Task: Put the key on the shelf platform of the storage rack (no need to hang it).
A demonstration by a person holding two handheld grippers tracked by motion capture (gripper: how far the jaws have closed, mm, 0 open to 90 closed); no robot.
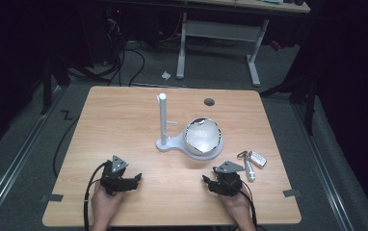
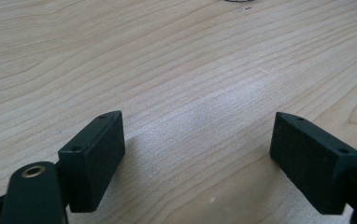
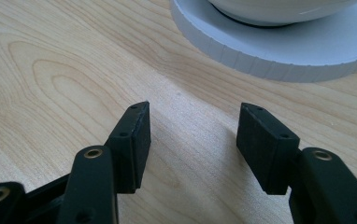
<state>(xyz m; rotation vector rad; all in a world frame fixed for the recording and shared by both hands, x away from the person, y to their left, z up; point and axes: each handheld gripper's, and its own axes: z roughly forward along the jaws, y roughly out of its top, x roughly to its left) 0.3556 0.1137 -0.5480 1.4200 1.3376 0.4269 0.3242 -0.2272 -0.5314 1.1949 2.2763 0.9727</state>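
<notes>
White bowl (image 1: 202, 136) on stand base (image 1: 172, 143), contents unclear. Both tools (image 1: 124, 179) (image 1: 216, 183) released, holding nothing.

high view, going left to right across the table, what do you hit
left gripper → white post → white bowl → right gripper → keys

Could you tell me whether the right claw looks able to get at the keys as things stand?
Probably yes: the right claw is open and empty, and the keys lie just beyond it to its right on bare table.
</notes>
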